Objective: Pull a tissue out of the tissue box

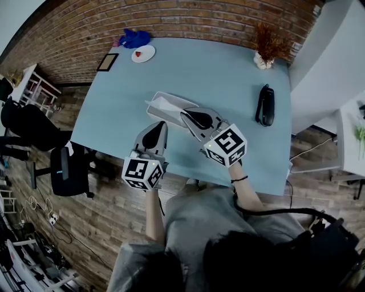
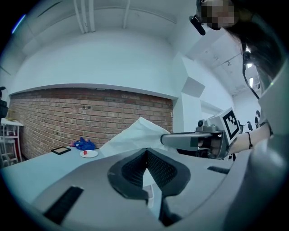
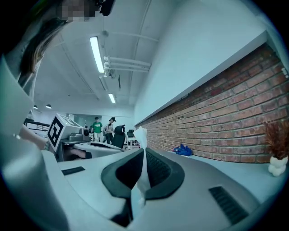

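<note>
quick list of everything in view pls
table: 1, light blue, against brick wall
tissue box: 1, pale grey, table middle
tissue: 1, white, held between both grippers
plate: 1, white, table's far left
cloth: 1, blue, behind plate
frame: 1, black, left of plate
potted plant: 1, brown, far right corner
case: 1, black, table's right side
office chair: 1, black, floor left of table
people: 2, one in green, background
left gripper: 1, grey, shut on tissue
right gripper: 1, grey, shut on tissue

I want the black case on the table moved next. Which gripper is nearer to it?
Right. The right gripper is over the tissue box, with the black case off to its right. The left gripper sits farther left, beyond the right one.
</note>
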`<state>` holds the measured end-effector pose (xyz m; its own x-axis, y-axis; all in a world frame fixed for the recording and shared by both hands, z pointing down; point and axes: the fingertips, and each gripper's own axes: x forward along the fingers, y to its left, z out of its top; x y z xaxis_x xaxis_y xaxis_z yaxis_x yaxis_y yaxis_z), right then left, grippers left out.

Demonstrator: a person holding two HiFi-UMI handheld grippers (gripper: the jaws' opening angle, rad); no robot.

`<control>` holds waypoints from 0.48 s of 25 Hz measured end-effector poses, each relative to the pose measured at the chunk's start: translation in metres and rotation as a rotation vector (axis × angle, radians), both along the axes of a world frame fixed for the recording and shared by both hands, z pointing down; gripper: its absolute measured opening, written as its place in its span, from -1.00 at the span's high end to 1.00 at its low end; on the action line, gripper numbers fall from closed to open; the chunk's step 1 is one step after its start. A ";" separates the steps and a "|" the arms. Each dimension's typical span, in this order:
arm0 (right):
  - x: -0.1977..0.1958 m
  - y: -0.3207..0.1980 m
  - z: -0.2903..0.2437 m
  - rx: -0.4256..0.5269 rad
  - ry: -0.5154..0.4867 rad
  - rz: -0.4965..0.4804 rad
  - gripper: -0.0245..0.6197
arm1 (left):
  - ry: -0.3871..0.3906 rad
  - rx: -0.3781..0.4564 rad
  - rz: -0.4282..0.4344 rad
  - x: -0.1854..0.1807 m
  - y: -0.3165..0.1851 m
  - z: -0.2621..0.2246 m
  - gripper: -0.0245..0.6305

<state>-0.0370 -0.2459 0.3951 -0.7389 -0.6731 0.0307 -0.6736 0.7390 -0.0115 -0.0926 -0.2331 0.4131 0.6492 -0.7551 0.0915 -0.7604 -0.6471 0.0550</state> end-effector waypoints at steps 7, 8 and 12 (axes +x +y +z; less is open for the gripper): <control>0.005 0.007 0.003 0.011 -0.008 -0.024 0.92 | 0.002 0.013 -0.005 0.010 0.006 0.002 0.92; 0.006 0.007 0.003 0.013 -0.009 -0.026 0.92 | 0.002 0.015 -0.007 0.011 0.006 0.002 0.92; 0.005 0.010 0.004 0.017 -0.005 -0.040 0.92 | 0.003 0.021 -0.016 0.011 0.008 0.001 0.92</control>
